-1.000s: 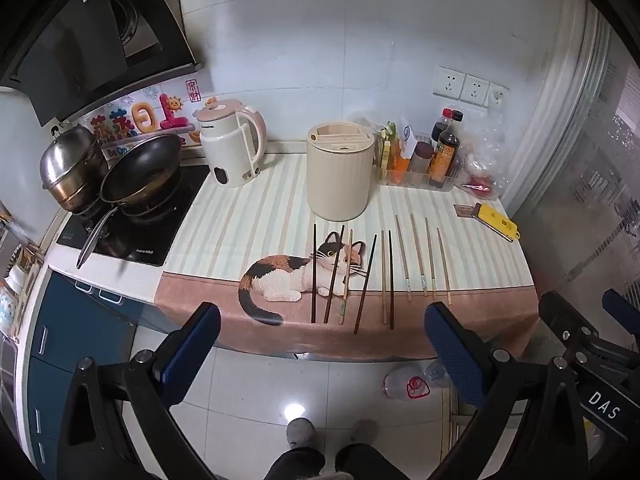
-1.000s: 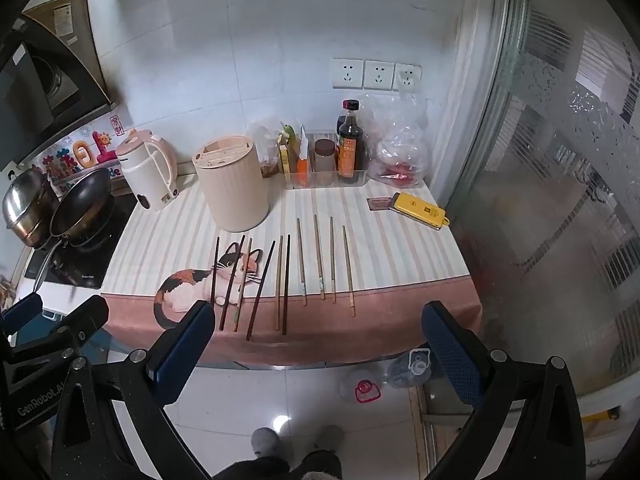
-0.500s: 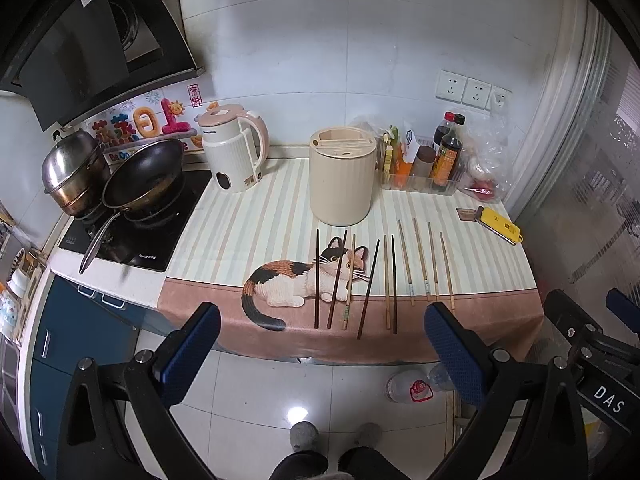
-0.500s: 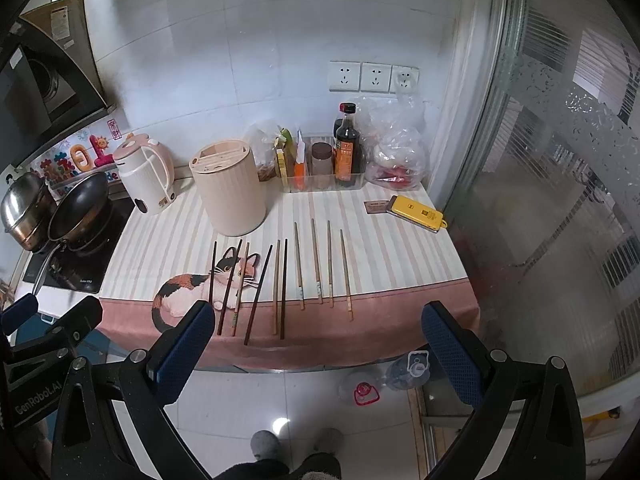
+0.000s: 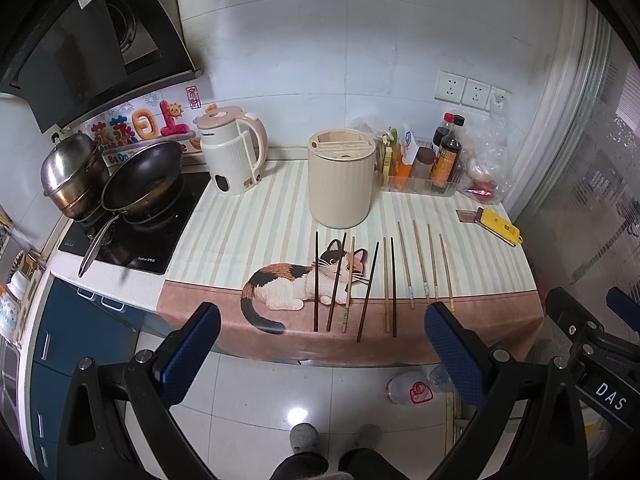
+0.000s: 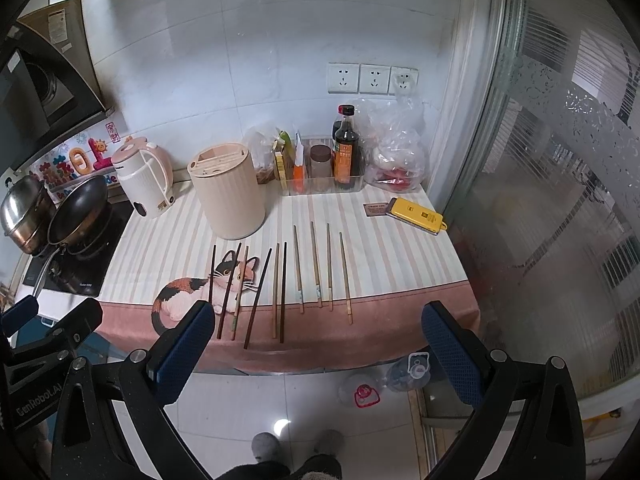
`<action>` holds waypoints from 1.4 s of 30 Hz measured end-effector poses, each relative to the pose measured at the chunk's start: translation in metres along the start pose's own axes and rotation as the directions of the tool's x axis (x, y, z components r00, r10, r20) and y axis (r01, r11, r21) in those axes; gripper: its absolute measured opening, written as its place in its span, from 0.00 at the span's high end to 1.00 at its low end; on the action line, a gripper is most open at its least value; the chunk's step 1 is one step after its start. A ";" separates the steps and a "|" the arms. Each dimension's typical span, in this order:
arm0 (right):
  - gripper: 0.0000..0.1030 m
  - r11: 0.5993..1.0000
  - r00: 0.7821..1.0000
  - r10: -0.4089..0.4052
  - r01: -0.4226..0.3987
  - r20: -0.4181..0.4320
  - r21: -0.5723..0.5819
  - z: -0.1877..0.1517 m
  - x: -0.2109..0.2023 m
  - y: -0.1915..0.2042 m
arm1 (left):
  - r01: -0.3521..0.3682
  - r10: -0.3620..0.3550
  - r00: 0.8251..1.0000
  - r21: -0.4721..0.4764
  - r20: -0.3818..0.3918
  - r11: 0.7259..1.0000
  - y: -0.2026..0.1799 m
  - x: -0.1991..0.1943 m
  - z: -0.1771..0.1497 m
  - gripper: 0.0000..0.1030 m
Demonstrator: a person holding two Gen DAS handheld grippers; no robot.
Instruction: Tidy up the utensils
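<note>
Both grippers, left (image 5: 320,344) and right (image 6: 316,340), hang wide open with nothing in them, out over the floor just short of the surface (image 5: 248,216) edge. Ten chopsticks (image 5: 384,280) lie side by side right in front of the beige holder (image 5: 340,178), a few across the cat print (image 5: 296,284).

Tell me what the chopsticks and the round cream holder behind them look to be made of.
Dark chopsticks: probably stained or lacquered wood, deep brown. Pale chopsticks: likely bamboo, matte tan. Round cream holder: apparently plastic, with a smooth ribbed wall and slotted lid.
</note>
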State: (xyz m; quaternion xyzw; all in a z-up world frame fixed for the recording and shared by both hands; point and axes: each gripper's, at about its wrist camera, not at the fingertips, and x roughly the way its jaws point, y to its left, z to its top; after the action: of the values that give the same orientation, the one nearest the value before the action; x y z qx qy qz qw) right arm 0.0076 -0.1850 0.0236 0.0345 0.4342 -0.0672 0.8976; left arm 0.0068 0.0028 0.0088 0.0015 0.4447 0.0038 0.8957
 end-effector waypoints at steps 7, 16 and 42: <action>0.00 1.000 1.000 -0.002 0.002 0.002 -0.002 0.004 0.001 0.000 | -0.002 0.002 1.000 -0.001 0.001 1.000 -0.001 0.000 0.000 0.00; 0.00 1.000 1.000 0.000 0.000 0.005 0.000 0.003 0.001 0.001 | 0.000 0.000 1.000 0.001 0.001 1.000 0.000 0.000 0.000 0.00; 0.00 1.000 1.000 0.003 -0.003 0.009 -0.002 0.006 0.000 0.002 | 0.000 0.000 1.000 -0.005 0.005 1.000 0.001 0.007 0.008 0.00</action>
State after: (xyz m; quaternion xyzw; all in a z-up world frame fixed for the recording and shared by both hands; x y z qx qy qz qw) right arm 0.0126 -0.1835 0.0269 0.0339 0.4302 -0.0656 0.8997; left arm 0.0169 0.0042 0.0080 -0.0007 0.4424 0.0050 0.8968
